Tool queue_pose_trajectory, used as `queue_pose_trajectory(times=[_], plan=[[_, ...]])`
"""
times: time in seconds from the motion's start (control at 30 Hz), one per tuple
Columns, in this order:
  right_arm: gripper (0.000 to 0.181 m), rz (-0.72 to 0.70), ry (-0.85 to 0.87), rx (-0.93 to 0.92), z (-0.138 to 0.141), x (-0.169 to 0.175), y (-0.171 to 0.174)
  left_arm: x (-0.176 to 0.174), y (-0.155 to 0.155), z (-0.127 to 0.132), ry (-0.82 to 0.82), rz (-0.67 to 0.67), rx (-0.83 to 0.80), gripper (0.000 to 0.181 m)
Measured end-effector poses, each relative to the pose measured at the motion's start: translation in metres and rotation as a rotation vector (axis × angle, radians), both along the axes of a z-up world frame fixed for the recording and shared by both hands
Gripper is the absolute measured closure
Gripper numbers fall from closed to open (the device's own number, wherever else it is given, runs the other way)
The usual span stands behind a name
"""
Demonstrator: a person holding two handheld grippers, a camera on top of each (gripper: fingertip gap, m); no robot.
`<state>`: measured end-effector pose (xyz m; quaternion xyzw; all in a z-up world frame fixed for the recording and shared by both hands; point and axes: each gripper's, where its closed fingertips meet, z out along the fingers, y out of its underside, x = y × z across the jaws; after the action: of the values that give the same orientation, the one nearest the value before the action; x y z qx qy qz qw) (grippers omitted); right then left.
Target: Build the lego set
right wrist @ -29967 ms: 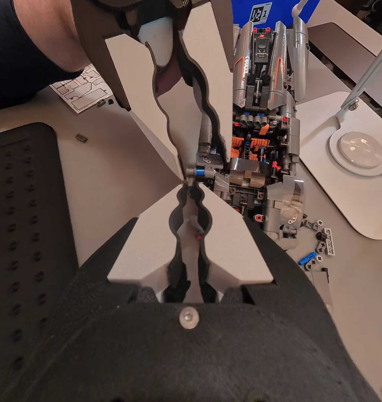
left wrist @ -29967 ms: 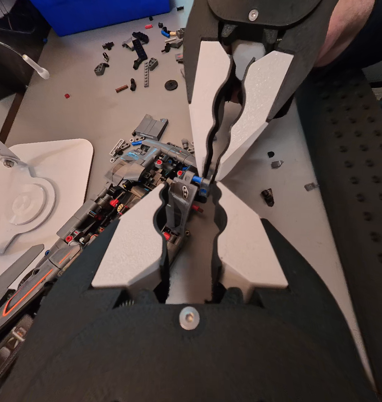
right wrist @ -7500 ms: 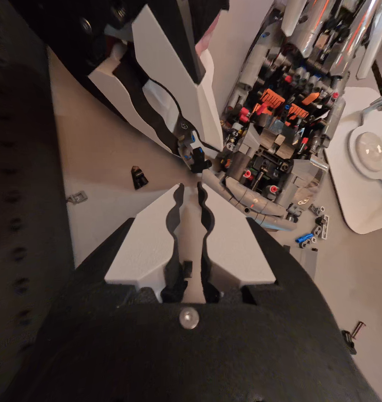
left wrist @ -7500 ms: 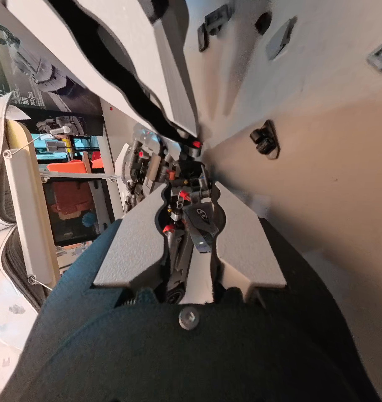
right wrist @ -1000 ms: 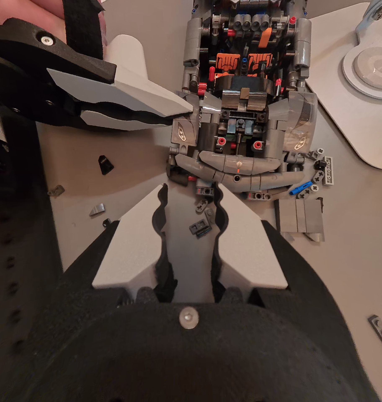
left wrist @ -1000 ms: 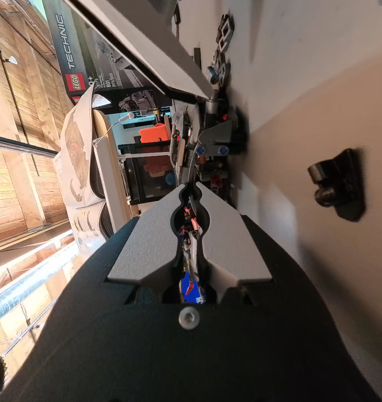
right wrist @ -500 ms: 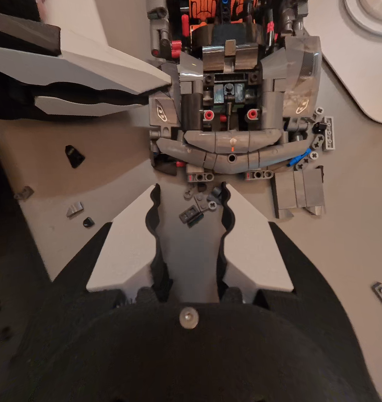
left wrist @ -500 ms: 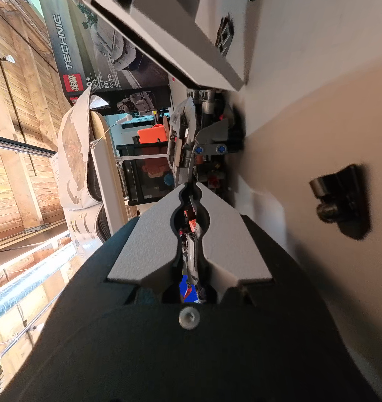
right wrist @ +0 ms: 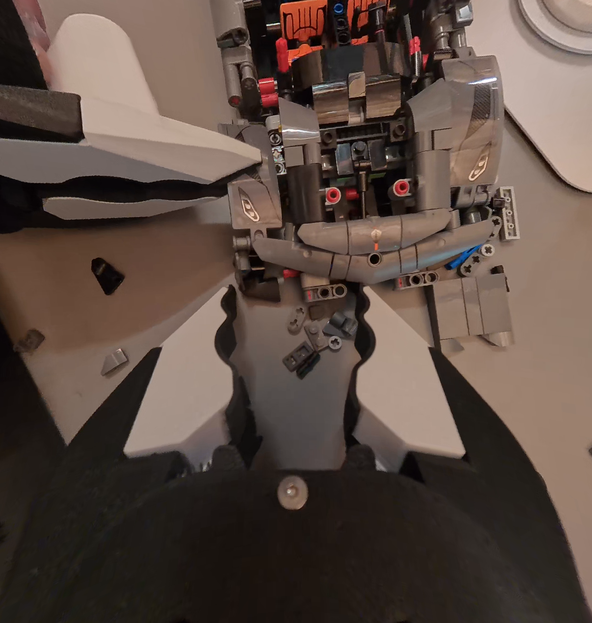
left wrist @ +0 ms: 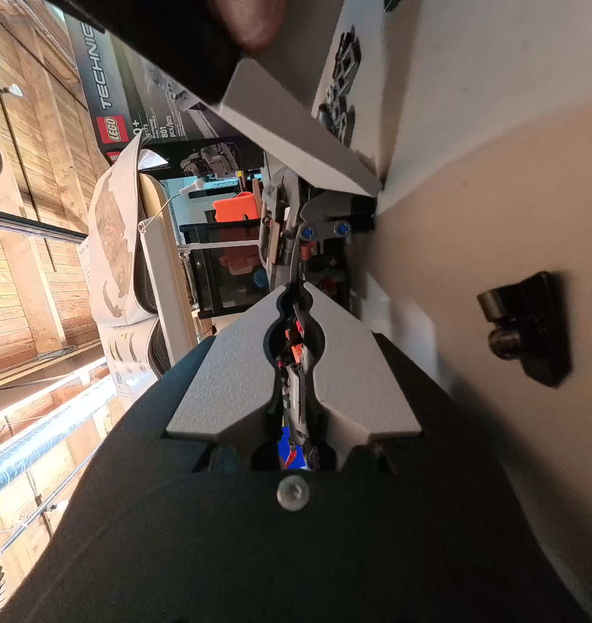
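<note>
While the grey lego car [right wrist: 362,188] sits nose-first on the pale worktop [right wrist: 540,387], the left tongs [right wrist: 234,182] come in from its side, lying nearly flat, their two white fingers pinched onto the grey corner panel [right wrist: 254,205] at the front of the model. From the left wrist view the same tongs [left wrist: 296,290] show only a narrow slit between the tips, with a thin edge of the car [left wrist: 298,242] wedged there.

The right tongs [right wrist: 294,293] hang over the worktop just in front of the car's curved grey bumper [right wrist: 372,246], fingers spread wide and holding nothing. Between them lies a small scatter of loose grey pieces [right wrist: 318,337]. A flat grey plate assembly [right wrist: 470,310] rests beside the right finger, near the bumper's end, with a blue pin [right wrist: 463,258] just above it. Off to the other side a black wedge piece [right wrist: 106,274] and a small grey slope [right wrist: 115,360] lie well apart from the car. A white rounded base [right wrist: 578,111] fills the far corner.
</note>
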<state>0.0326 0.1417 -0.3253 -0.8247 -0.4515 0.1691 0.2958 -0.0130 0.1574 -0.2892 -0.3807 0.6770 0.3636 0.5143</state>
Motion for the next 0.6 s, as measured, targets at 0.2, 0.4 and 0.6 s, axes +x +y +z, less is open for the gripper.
queue_pose_trajectory(times=[0.2,0.4,0.6], plan=[[0.117,0.004,-0.004,0.019,0.0011,0.0012,0.0009,-0.0036,0.0043,0.0023,-0.007,0.019,0.003,0.181],[0.119,0.016,0.000,0.015,0.0008,-0.0005,-0.0003,-0.0033,0.0053,0.0033,-0.017,0.025,0.003,0.181],[0.119,0.020,-0.001,0.017,0.0007,-0.0008,-0.0001,-0.0034,0.0059,0.0027,-0.022,0.027,0.000,0.181]])
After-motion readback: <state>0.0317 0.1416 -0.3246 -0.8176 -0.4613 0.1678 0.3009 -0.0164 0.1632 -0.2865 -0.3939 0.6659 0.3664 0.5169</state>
